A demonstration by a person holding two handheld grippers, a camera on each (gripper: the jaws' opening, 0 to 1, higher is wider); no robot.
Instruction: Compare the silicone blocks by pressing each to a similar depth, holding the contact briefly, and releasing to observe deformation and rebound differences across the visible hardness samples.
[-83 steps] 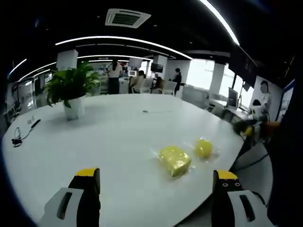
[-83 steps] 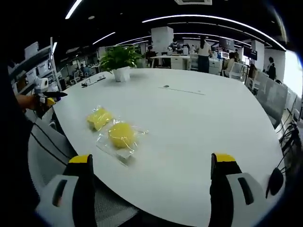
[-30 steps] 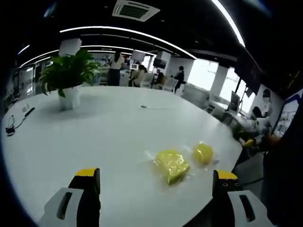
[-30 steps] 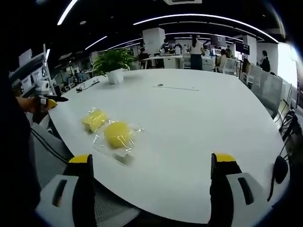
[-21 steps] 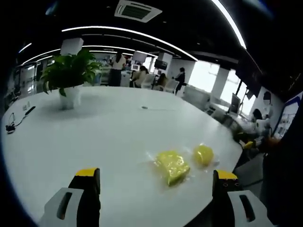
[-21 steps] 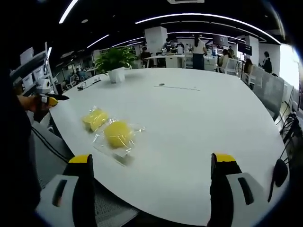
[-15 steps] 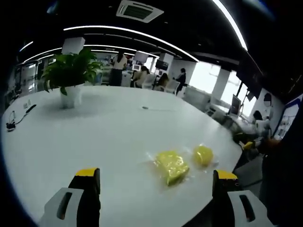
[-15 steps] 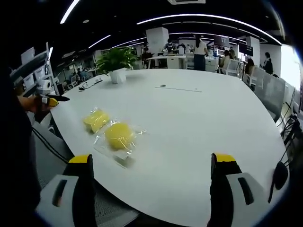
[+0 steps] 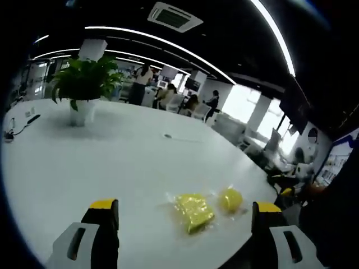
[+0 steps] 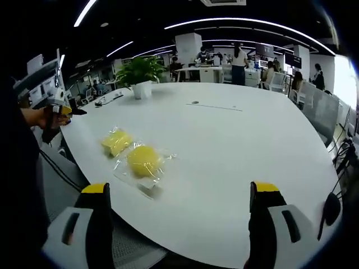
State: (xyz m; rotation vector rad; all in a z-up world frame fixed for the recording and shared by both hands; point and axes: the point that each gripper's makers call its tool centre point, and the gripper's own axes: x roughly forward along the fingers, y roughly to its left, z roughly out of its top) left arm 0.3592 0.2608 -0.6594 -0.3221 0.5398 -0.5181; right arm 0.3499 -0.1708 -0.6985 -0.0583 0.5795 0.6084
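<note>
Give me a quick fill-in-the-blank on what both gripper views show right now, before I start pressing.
1. Both blocks, the round block and the flat block, are coloured ____.
2. Each block lies inside a clear ____.
3. The right gripper has its jaws ____.
4. The white pot on the table holds a ____.

Missing words: yellow; bag; open; plant

No readable text, labels, brands or numbers in either view. Wall panel at far right of left gripper view too blurred to read.
</note>
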